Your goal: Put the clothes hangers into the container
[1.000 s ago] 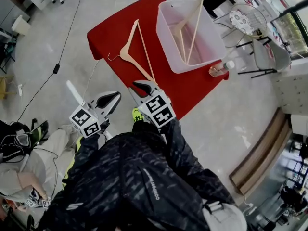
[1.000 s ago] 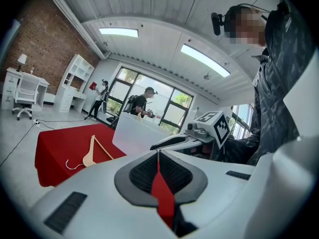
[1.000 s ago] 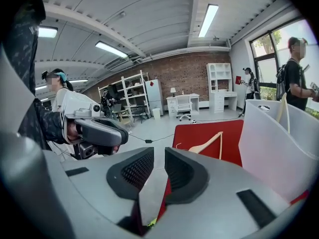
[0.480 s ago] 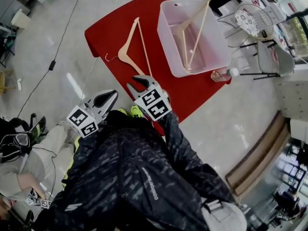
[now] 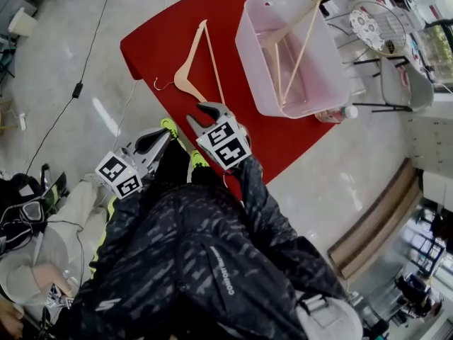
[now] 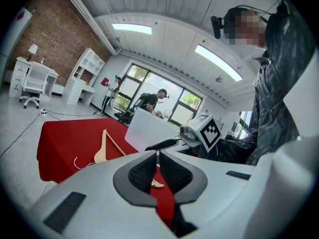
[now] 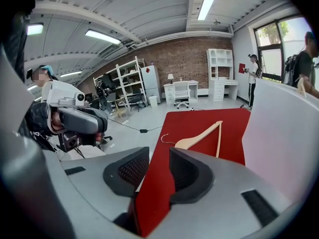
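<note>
A wooden hanger (image 5: 192,66) lies on the red table (image 5: 152,37); it also shows in the left gripper view (image 6: 104,146) and the right gripper view (image 7: 200,136). The clear container (image 5: 333,62) stands to its right on the table, with hangers (image 5: 290,44) leaning inside. My right gripper (image 5: 196,115) hovers at the table's near edge, just short of the hanger's lower end. Its jaws have just been opening and stand open with nothing between them (image 7: 159,156). My left gripper (image 5: 164,132) is off the table's near corner, shut and empty (image 6: 157,156).
A plastic bottle (image 5: 341,113) lies on the table by the container's near right corner. Cables (image 5: 88,62) run across the floor left of the table. Chairs and a round table (image 5: 375,27) crowd the far right. A person (image 5: 28,261) sits at the lower left.
Both grippers have moved toward the table and the hanger. The right gripper's jaws stand wider apart than before. The left gripper's jaws look unchanged.
</note>
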The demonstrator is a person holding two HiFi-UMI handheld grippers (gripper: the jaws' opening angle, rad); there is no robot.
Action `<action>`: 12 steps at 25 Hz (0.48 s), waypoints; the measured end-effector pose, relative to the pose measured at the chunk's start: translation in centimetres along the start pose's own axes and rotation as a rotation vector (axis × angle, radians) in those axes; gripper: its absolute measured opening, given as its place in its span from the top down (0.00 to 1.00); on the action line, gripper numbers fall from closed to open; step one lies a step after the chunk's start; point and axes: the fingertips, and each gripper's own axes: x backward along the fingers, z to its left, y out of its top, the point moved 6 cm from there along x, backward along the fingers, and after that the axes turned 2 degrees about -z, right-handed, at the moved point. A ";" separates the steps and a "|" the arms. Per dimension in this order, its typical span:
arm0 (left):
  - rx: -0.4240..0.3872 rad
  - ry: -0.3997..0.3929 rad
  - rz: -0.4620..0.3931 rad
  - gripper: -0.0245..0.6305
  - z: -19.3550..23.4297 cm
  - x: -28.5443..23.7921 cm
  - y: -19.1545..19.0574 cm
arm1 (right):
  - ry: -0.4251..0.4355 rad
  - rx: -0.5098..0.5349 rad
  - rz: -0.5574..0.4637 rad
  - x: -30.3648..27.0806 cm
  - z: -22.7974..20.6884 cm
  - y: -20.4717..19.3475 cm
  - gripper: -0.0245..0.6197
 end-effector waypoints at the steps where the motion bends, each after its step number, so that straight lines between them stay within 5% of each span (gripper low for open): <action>1: 0.001 -0.001 0.004 0.94 0.8 -0.1 0.1 | -0.004 -0.006 0.008 -0.7 -0.3 0.1 0.78; 12: 0.037 -0.062 0.054 0.94 5.4 -3.5 0.5 | -0.030 -0.032 0.141 -5.8 -4.7 -2.1 0.71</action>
